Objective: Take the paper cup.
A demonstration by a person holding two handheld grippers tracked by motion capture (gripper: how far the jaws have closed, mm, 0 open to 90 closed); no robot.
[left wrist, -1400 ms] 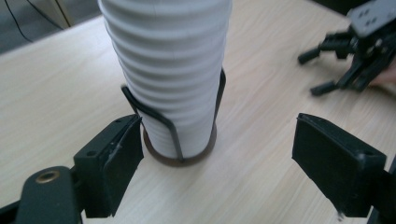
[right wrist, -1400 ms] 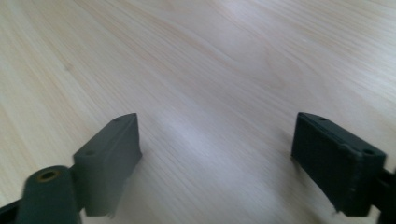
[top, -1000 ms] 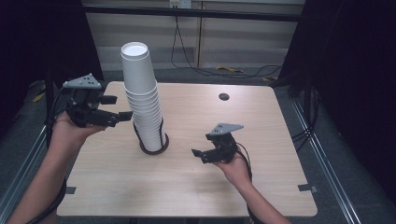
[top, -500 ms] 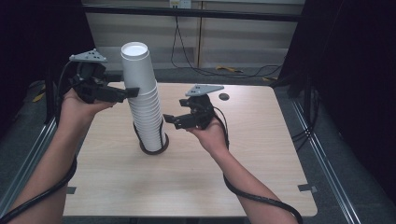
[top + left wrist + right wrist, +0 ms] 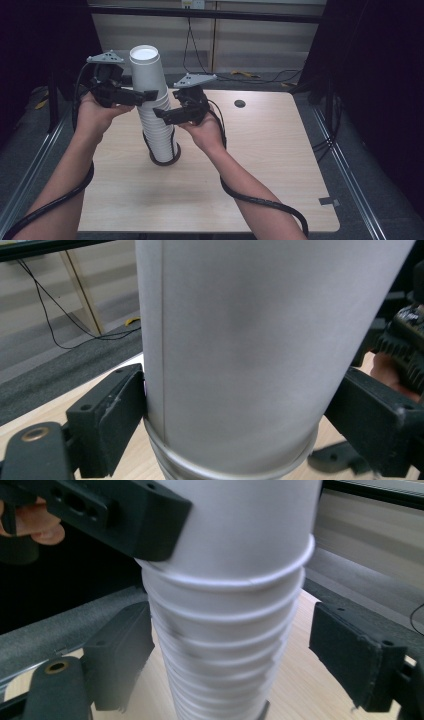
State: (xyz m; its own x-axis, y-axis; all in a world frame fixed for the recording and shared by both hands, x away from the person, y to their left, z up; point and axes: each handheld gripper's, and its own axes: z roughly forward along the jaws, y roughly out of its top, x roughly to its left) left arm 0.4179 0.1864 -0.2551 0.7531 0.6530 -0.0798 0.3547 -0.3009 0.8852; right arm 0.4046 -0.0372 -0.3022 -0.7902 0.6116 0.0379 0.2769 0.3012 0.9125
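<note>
A tall stack of upturned white paper cups [image 5: 159, 130] stands in a black ring [image 5: 166, 161] on the wooden table [image 5: 260, 165]. My left gripper [image 5: 149, 91] comes in from the left at the top cup [image 5: 146, 70]. Its jaws have just been opening and now flank that cup [image 5: 240, 350] just above its rim. The pads lie close on both sides, and I see no squeeze. My right gripper [image 5: 161, 111] reaches in from the right, lower on the stack [image 5: 225, 645]. Its jaws have just been closing a little and stand open around the stack, with a gap at the right pad.
A small black round spot [image 5: 239, 103] marks the table's far side. Cables trail from both grippers along the forearms. Metal rails run along the table's left and right edges, with dark floor beyond. The other gripper's jaw [image 5: 125, 515] shows high in the right gripper view.
My right gripper rose from the table's front right and swung left to the stack. My left gripper lifted and slid forward until its jaws came around the top cup.
</note>
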